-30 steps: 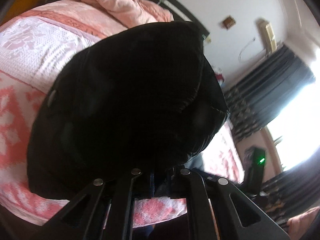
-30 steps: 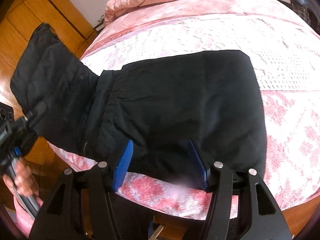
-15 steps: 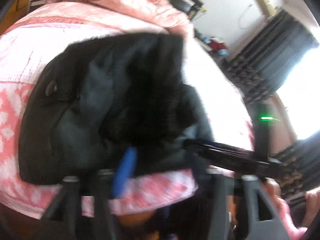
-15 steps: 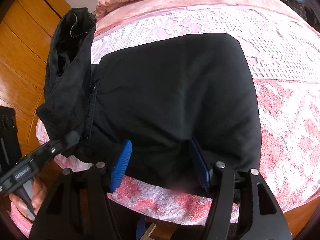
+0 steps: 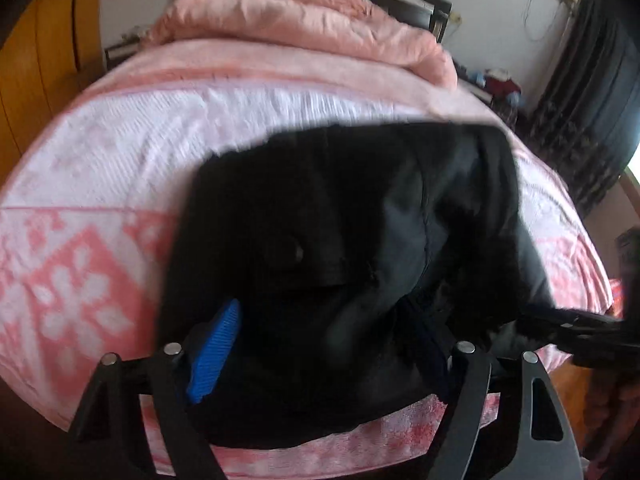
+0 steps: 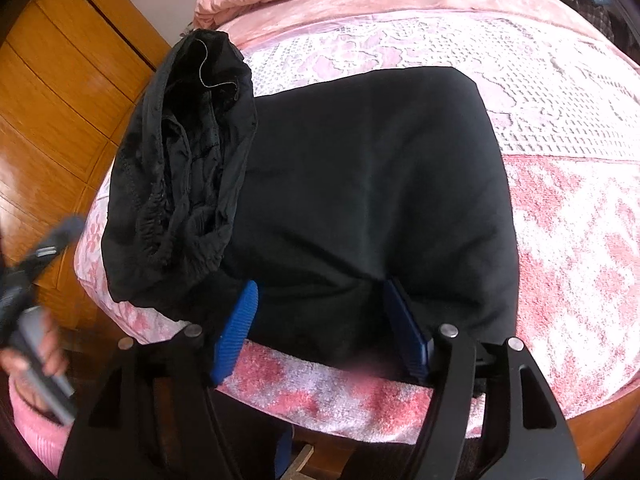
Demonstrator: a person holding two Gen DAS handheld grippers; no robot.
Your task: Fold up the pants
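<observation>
Both hand-held grippers, left [image 5: 320, 344] and right [image 6: 320, 328], reach level over the bed's [image 6: 580, 240] edge, fingers spread apart around the black pants [image 6: 360, 184].

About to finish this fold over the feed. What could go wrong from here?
1. The waistband end lies bunched and crumpled on the left of the pants, so the fold may end up lumpy.
2. The pants reach the near edge of the bed; a pull toward you might drag them off.
3. The open right gripper straddles the near hem and could snag it.
</observation>
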